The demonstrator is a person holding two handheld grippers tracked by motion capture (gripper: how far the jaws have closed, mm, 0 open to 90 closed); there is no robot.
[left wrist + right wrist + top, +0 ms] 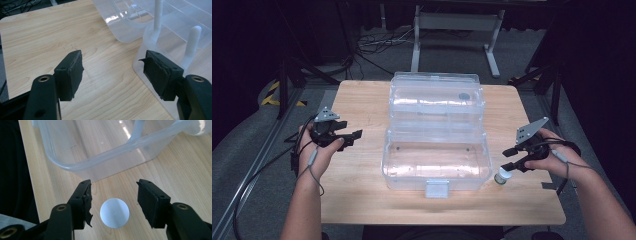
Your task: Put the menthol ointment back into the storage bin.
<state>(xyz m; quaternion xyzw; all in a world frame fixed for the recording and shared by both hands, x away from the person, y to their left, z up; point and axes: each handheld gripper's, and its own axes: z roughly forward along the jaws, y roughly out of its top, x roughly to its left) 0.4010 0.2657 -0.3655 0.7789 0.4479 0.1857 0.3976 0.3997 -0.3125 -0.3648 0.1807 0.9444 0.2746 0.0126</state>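
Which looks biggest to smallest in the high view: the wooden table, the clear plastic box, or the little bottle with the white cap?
1. Light wooden table
2. Clear plastic box with its lid open
3. Little white-capped bottle, between the open right gripper's jaws

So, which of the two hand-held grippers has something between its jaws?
The right hand-held gripper: a small white-capped bottle stands between its open jaws, untouched. The left hand-held gripper has only bare table between its jaws.
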